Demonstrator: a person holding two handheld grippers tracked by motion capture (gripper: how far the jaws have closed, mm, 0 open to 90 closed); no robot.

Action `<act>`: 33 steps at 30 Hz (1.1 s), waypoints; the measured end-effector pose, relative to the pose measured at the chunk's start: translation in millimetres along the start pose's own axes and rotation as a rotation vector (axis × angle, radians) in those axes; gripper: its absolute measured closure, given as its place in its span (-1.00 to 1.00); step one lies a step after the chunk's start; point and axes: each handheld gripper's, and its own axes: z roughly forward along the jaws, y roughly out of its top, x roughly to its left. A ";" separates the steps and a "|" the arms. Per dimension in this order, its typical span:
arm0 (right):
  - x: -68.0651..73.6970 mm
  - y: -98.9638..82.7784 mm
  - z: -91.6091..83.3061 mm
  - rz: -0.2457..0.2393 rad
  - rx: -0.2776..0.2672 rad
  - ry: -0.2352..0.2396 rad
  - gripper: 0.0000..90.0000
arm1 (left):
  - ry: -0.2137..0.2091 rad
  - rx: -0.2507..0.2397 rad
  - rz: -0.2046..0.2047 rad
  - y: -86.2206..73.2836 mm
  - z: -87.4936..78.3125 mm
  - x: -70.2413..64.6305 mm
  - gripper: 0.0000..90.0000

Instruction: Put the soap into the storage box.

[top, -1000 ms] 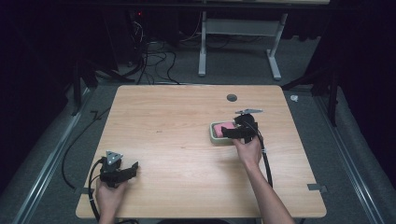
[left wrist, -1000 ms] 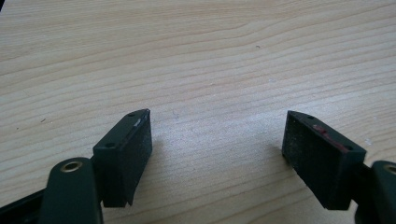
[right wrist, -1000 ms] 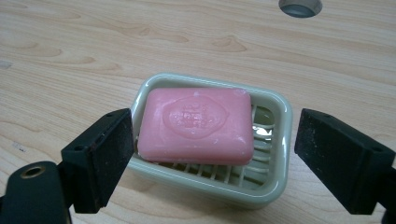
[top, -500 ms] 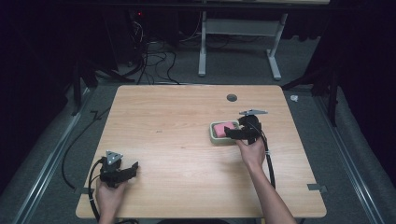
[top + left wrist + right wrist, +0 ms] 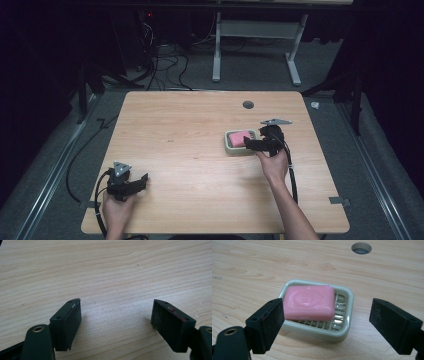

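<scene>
1. Pink, the rectangular bar of soap lies flat in a pale green plastic soap dish with a slatted floor; the bar sits toward one side of it, leaving some bare slats showing.
2. Right gripper: its black jaws stand spread wide with nothing between them, one on each side of the dish and just short of its near rim. In the high view this gripper is just beside the dish.
3. Step in hand, as I judge it: lining up on the soap or the dish, with no grasp made yet. Whether either jaw touches the dish rim is hard to tell from this angle.
4. Next move likely calls for easing forward until the bar lies between the pads, then closing across its short width; the bar looks smooth, so it may slip.
5. Left gripper is released too, jaws wide over bare light wooden table, well apart from the dish.
</scene>
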 end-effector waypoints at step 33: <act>-25.7 -19.9 -40.5 0.019 -0.073 -0.010 -0.67 | 0.000 0.000 0.000 0.0 0.0 0.0 -0.45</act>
